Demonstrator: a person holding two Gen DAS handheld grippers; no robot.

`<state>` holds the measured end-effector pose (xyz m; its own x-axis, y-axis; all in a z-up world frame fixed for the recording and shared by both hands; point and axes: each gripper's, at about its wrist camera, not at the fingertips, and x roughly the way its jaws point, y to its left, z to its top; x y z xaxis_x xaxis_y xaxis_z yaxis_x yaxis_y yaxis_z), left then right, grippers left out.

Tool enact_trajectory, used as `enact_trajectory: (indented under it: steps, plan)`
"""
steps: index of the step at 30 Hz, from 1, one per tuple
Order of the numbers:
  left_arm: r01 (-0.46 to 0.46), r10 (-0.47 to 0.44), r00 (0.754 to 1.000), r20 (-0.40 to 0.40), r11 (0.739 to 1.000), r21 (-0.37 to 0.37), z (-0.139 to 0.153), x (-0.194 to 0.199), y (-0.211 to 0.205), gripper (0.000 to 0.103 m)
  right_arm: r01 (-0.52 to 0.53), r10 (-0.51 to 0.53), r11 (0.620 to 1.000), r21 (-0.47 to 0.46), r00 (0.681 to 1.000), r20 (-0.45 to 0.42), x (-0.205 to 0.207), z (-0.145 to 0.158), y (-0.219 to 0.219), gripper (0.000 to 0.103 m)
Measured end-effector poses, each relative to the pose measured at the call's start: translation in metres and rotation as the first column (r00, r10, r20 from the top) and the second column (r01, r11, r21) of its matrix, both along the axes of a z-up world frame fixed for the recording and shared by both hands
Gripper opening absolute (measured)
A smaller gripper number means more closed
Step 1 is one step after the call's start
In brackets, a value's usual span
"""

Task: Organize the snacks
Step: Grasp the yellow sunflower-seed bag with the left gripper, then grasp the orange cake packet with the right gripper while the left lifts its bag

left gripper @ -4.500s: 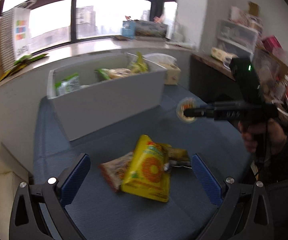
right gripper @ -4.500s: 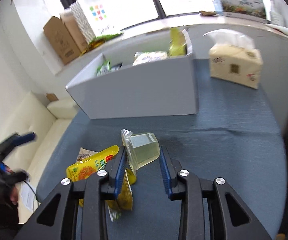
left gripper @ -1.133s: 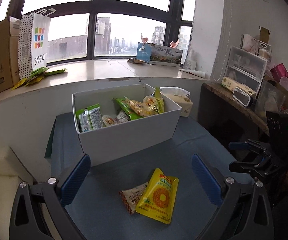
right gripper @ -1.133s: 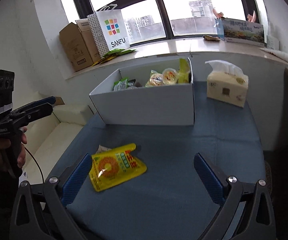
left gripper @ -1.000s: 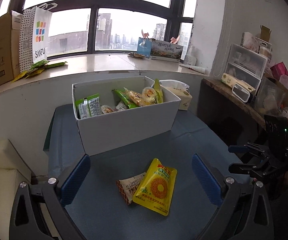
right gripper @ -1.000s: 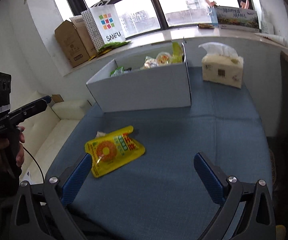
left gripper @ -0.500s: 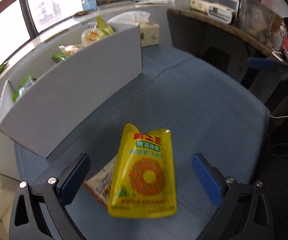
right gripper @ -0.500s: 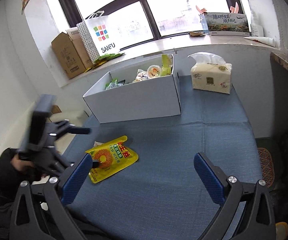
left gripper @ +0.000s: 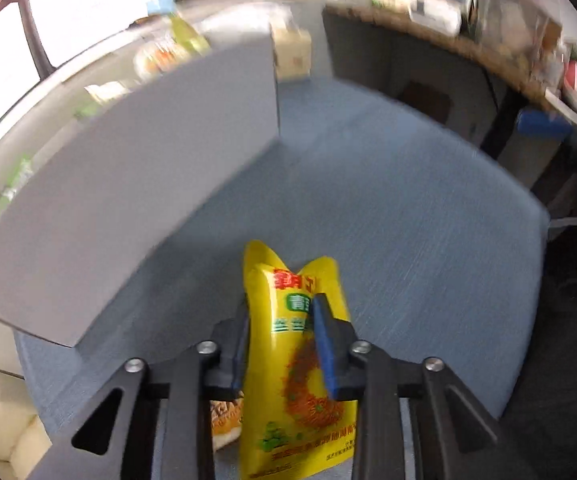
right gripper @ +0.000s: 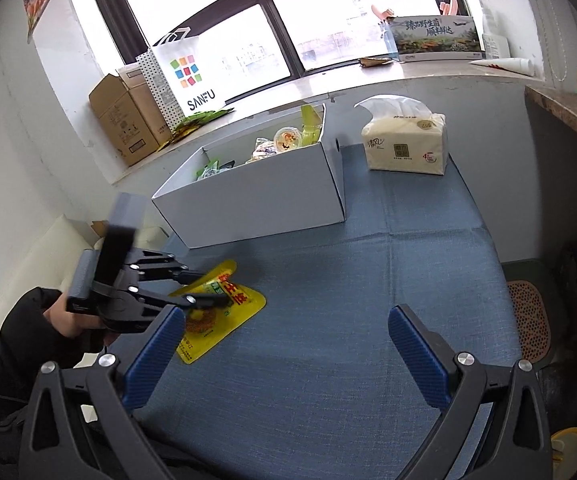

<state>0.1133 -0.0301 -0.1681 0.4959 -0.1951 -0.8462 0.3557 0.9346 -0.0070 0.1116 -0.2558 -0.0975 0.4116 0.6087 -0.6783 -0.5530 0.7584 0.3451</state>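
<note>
Left wrist: left gripper (left gripper: 280, 312) just closed, blue pads pinching yellow snack pouch (left gripper: 296, 360) across its upper part; long axis along the fingers, top toward white box (left gripper: 128, 184).

Right wrist: right gripper (right gripper: 284, 344) wide open, empty, above blue cloth (right gripper: 368, 320); pouch low left, top end toward box.

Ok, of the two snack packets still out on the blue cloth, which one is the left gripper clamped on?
The yellow pouch: the left gripper has just closed on its upper half. The brown packet lies untouched, tucked beneath it.
</note>
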Motion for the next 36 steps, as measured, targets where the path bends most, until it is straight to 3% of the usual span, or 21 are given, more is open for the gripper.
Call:
enact_trajectory:
  steps: [6, 9, 12, 15, 18, 22, 25, 29, 31, 32, 33, 36]
  plan:
    - [-0.099, 0.118, 0.98, 0.163, 0.988, -0.122, 0.061, -0.035, 0.029, 0.027, -0.034, 0.034, 0.999, -0.019, 0.999, -0.014, 0.001, -0.006, 0.012, 0.103]
    - [-0.192, 0.208, 0.947, 0.244, 0.977, -0.087, 0.08, -0.054, 0.046, 0.027, -0.1, 0.099, 0.994, -0.04, 0.995, -0.014, 0.002, -0.009, 0.029, 0.103]
    - [-0.249, 0.273, 0.926, 0.261, 0.961, -0.119, 0.092, -0.071, 0.062, 0.027, -0.196, 0.198, 0.976, -0.096, 0.98, 0.005, 0.005, -0.013, 0.057, 0.103]
    - [-0.296, 0.323, 0.904, 0.281, 0.946, -0.133, 0.097, -0.091, 0.078, 0.027, -0.318, 0.328, 0.931, -0.178, 0.944, 0.025, 0.006, -0.019, 0.098, 0.103]
    - [-0.341, 0.36, 0.884, 0.297, 0.933, -0.118, 0.099, -0.106, 0.093, 0.027, -0.457, 0.473, 0.858, -0.236, 0.881, 0.015, 0.004, -0.03, 0.145, 0.103]
    - [-0.374, 0.404, 0.863, 0.302, 0.914, -0.156, 0.096, -0.125, 0.103, 0.027, -0.577, 0.604, 0.759, -0.301, 0.797, -0.005, -0.001, -0.054, 0.2, 0.103]
    - [-0.38, 0.419, 0.857, 0.3, 0.907, -0.182, 0.094, -0.134, 0.111, 0.027, -0.619, 0.65, 0.708, -0.339, 0.76, -0.03, 0.0, -0.073, 0.226, 0.103]
    - [-0.4, 0.43, 0.851, 0.302, 0.903, -0.158, 0.089, -0.14, 0.115, 0.027, -0.641, 0.664, 0.673, -0.369, 0.743, -0.081, 0.002, -0.092, 0.245, 0.102]
    - [-0.401, 0.435, 0.854, 0.285, 0.9, -0.173, 0.086, -0.142, 0.117, 0.027, -0.652, 0.663, 0.665, -0.364, 0.74, -0.115, 0.003, -0.1, 0.246, 0.086]
    - [-0.406, 0.44, 0.852, 0.282, 0.897, -0.174, 0.083, -0.142, 0.118, 0.027, -0.646, 0.652, 0.66, -0.383, 0.746, -0.136, 0.005, -0.105, 0.248, 0.071]
    - [-0.408, 0.442, 0.853, 0.277, 0.897, -0.172, 0.081, -0.143, 0.118, 0.027, -0.627, 0.653, 0.664, -0.407, 0.752, -0.093, 0.003, -0.104, 0.246, 0.05]
    - [-0.405, 0.443, 0.854, 0.273, 0.895, -0.186, 0.079, -0.145, 0.117, 0.027, -0.618, 0.643, 0.679, -0.396, 0.761, -0.085, 0.003, -0.1, 0.241, 0.044]
